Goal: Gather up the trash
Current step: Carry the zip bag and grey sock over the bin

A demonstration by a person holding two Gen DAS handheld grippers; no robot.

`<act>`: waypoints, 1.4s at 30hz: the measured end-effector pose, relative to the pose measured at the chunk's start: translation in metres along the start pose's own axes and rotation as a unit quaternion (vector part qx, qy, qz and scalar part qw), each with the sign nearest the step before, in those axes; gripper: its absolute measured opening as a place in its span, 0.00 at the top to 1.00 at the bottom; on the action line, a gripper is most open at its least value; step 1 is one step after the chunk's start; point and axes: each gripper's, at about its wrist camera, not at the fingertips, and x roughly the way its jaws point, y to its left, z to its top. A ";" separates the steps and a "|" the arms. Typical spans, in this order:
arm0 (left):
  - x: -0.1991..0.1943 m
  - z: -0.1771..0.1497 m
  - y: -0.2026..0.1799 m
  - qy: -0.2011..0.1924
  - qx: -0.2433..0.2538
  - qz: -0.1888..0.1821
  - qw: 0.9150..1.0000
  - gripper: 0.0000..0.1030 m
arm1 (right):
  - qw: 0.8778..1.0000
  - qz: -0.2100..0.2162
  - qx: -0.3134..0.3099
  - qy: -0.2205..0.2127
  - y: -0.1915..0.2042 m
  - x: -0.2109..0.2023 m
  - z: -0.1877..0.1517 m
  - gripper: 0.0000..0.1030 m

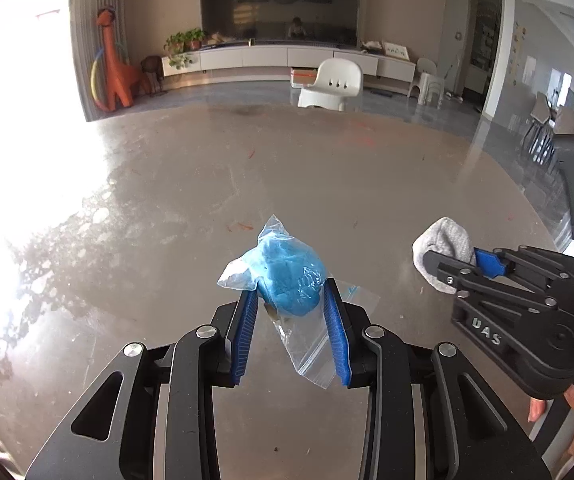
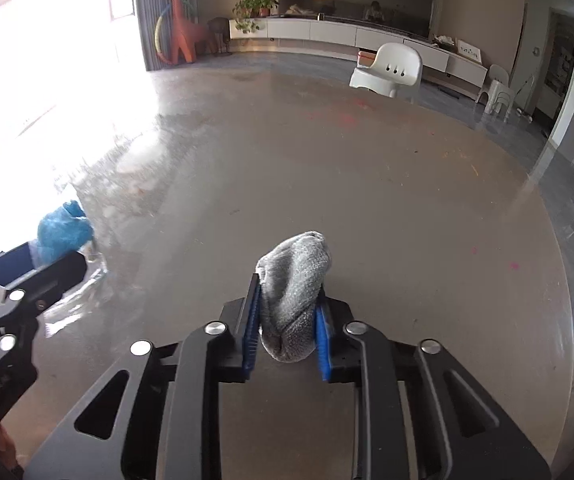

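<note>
My left gripper [image 1: 290, 296] is shut on a clear zip bag holding a blue lump [image 1: 289, 278], just above the brown table [image 1: 207, 184]. The loose bag end hangs between the fingers. My right gripper [image 2: 289, 296] is shut on a grey sock [image 2: 295, 296], held over the table [image 2: 407, 208]. In the left wrist view the right gripper [image 1: 453, 258] and the sock [image 1: 443, 244] show at the right. In the right wrist view the left gripper [image 2: 63, 260] and the blue bag [image 2: 63, 232] show at the far left.
A white plastic chair [image 1: 333, 84] stands beyond the table's far edge. Behind it are a low white cabinet [image 1: 271, 56], an orange dinosaur toy [image 1: 113, 64] and potted plants [image 1: 185, 42]. Strong window glare washes out the table's left side.
</note>
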 end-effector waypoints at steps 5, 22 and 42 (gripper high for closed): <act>-0.022 0.000 -0.004 -0.013 0.002 -0.008 1.000 0.68 | 0.999 -0.003 0.000 -0.039 -0.001 -0.053 -0.005 0.76; -0.134 -0.007 -0.135 -0.063 0.090 -0.091 0.990 0.68 | 0.990 -0.070 0.061 -0.109 -0.065 -0.215 -0.076 0.76; -0.161 -0.070 -0.364 -0.027 0.244 -0.239 0.939 0.68 | 0.949 -0.214 0.208 -0.097 -0.220 -0.307 -0.218 0.76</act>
